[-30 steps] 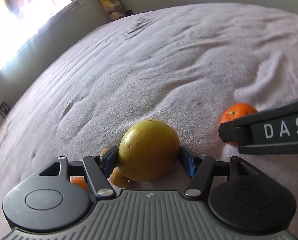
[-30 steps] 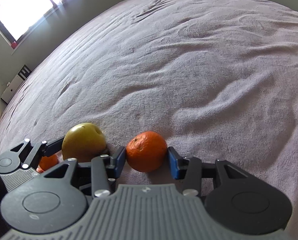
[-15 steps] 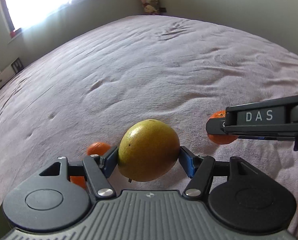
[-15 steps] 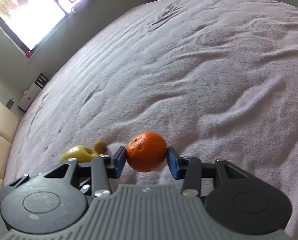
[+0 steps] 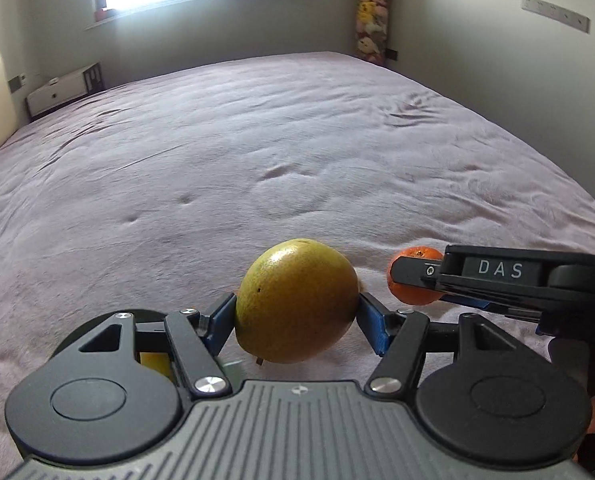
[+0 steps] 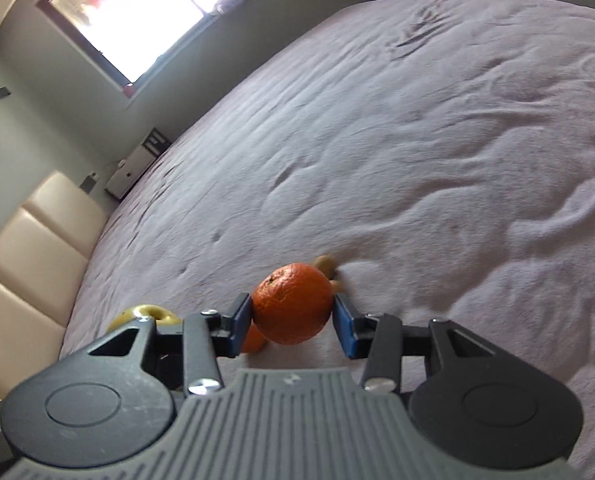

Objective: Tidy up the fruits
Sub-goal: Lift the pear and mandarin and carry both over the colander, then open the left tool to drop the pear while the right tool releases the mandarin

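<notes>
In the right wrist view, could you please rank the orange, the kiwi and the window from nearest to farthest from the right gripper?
1. Orange: clamped between the right gripper's pads.
2. Kiwi: on the bedspread just behind the orange.
3. Window: across the room, top left.

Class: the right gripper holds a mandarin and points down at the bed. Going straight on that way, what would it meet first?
Probably the small brown fruit just beyond the mandarin held by the right gripper, then the bedspread; depth is hard to judge.

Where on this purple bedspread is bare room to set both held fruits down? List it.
Free: the wide purple bedspread ahead, toward the window wall and right-hand wall. Crowded: the near edge beneath the grippers, where a yellow apple, small brown fruit and another orange fruit lie.
</notes>
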Demonstrator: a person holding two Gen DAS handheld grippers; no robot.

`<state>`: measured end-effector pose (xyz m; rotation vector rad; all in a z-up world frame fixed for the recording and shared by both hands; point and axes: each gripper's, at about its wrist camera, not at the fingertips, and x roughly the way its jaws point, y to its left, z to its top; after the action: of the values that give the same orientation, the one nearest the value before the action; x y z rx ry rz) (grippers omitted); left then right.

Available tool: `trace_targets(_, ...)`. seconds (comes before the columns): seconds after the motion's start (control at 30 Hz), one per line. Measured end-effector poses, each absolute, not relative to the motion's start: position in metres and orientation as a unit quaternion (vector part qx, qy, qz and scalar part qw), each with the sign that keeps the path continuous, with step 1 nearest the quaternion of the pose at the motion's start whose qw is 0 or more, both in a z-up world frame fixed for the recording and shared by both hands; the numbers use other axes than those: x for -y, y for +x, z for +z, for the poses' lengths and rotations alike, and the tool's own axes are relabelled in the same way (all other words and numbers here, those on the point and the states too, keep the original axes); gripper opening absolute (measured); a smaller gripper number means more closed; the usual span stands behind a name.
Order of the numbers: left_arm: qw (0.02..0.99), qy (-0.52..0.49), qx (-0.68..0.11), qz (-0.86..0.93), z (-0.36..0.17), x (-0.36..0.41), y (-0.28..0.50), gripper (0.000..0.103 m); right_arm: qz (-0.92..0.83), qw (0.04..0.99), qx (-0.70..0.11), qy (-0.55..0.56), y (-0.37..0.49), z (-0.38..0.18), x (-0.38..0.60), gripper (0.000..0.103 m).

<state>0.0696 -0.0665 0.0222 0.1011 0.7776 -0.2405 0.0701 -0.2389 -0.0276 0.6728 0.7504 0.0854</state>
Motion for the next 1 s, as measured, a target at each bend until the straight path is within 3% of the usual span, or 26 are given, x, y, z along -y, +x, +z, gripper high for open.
trace_targets(0.4, 0.916, -0.064, -0.395, -0.039, 0.035, -0.038, 0.056, 0.075, 0.143, 0.882, -0.371, 0.253, 0.069, -0.008, 0.157, 0.042)
trace_targets(1.0, 0.864, -0.133, -0.484, 0.033, -0.028, -0.113, 0.061, 0.075, 0.225, 0.868, -0.434, 0.084, 0.086, -0.045, 0.062, 0.042)
